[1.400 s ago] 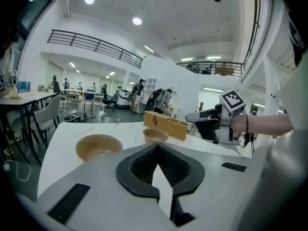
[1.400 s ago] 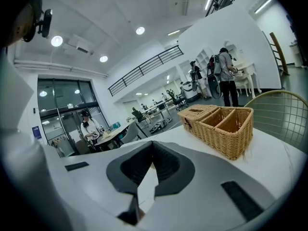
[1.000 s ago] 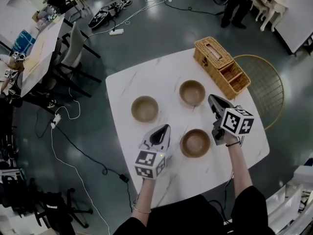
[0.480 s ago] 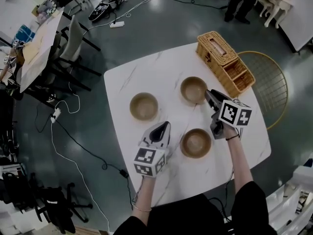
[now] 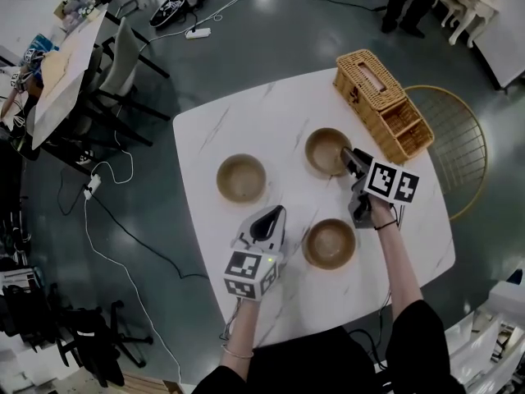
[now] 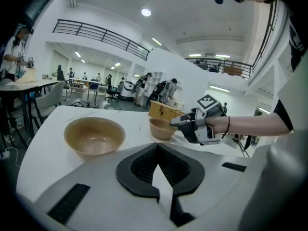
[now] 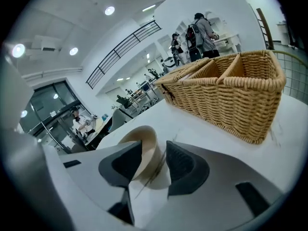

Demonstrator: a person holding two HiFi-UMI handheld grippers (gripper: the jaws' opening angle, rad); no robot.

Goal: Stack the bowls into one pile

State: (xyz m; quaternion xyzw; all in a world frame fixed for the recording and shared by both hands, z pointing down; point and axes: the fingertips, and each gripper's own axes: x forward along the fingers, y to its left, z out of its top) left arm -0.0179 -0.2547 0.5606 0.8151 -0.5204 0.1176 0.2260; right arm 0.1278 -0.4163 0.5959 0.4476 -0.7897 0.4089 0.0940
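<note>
White marble-look table (image 5: pixel 246 121), rounded corners, fills the middle of the head view w/ dark floor around it. A gold wire chair (image 5: pixel 455 150) stands at its right edge, partly under the table.

Wicker basket (image 5: pixel 381 105) sits on the far right corner, w/ a lidded part and 2 open compartments.

Right gripper (image 5: pixel 346 156) reaches in from the right, tips at the near right rim of the far bowl (image 5: pixel 324 150). Its jaws have just been opening and stand well apart. In the right gripper view the bowl's wall is between them, 1 pad on the inside, 1 outside. No clamp on it. The bowl rests on the table, just beside the basket.

Left gripper (image 5: pixel 272 216) hovers over the table's near left part. Its jaws are together w/ nothing between them, tips pointing toward the gap between the left bowl and the far bowl.

There are 3 tan bowls, all upright, each apart from the others, none stacked. Left bowl (image 5: pixel 241 178) lies mid-table, ahead and left of the left gripper. Near bowl (image 5: pixel 329 243) lies between the 2 forearms, closest to the person.
</note>
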